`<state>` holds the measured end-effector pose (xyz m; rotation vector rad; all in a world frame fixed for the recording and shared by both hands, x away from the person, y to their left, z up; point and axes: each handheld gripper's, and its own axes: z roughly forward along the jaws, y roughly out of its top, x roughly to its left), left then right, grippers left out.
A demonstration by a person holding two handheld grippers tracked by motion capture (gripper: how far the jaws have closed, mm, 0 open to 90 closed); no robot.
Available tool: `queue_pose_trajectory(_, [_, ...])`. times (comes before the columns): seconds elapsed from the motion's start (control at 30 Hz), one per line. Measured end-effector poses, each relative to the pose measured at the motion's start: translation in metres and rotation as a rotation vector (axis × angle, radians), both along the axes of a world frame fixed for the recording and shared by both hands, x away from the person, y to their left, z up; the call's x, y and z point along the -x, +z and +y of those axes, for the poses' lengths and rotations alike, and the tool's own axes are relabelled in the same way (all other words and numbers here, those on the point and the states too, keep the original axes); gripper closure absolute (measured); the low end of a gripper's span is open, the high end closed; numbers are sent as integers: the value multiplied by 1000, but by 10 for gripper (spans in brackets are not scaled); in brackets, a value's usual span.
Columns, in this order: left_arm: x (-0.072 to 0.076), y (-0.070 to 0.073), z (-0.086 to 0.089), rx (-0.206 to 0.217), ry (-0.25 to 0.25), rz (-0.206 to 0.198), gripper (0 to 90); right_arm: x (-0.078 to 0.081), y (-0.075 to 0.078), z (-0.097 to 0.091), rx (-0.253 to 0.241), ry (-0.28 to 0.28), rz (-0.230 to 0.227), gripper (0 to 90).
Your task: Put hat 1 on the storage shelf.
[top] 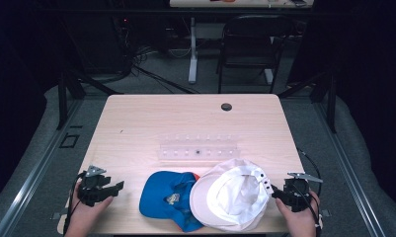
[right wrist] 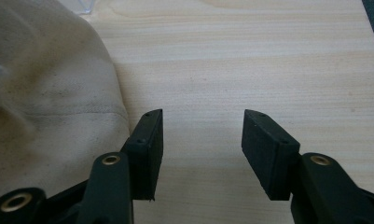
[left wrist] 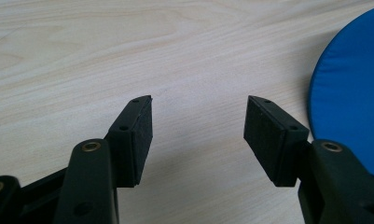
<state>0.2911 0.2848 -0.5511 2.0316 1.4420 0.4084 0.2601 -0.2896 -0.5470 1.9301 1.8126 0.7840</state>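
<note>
Here, approach stage: no grasp yet on either cap. Left gripper point(top: 117, 188) parked at 9 o'clock of the blue cap point(top: 167, 197), jaws spread wide over bare table point(top: 151, 123), nothing between them. In the left gripper view, same spread jaws, with the blue cap's brim point(left wrist: 350, 88) at 3 o'clock, near the pad but apart from it. Right gripper point(top: 276, 194) at 3 o'clock of the white cap point(top: 231, 195), jaws likewise apart and empty; in the right gripper view, off-white fabric point(right wrist: 45, 102) just beside the pad at 9 o'clock, contact not certain.

Both caps at the near edge of the table, side by side, white cap overlapping the blue cap's right flank. Clear plastic rack point(top: 199, 147) just behind them, toward 12 o'clock.

Orientation: white cap lying crown-down, hollow upward, adjuster strap toward 3 o'clock, brim hidden beneath, probably toward 7 o'clock; long axis roughly from 1 to 7 o'clock. Blue cap crown-up, brim toward about 5 o'clock, long axis from 11 to 5 o'clock.

Next move, by judgement: short inward advance of the right gripper toward 9 o'clock, one pad inside the rim and one outside, then closure on the fabric edge near the strap.
</note>
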Motion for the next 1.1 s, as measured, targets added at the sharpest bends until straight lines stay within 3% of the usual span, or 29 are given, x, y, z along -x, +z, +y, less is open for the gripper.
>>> queue_pose_trajectory(0.2, [0,0,-2,-2,-3,5,424,0,4,0,-10,13,29,506])
queue_pose_trajectory(0.4, [2,3,-4,-11,-14,8,430,-2,11,4,19,11,57,548])
queue_pose_trajectory(0.53, [3,5,-5,-6,-14,23,434,-4,19,6,-2,31,107,566])
queue_pose_trajectory(0.67, [3,6,-5,-3,-14,21,442,-1,26,10,30,56,126,577])
queue_pose_trajectory(0.8, [3,6,-4,1,-15,19,456,-1,36,7,5,80,152,588])
queue_pose_trajectory(0.9, [3,6,-5,0,-19,22,458,-3,47,2,-39,91,189,588])
queue_pose_trajectory(1.1, [3,6,-6,-5,-22,21,466,-6,60,-4,-69,100,216,588])
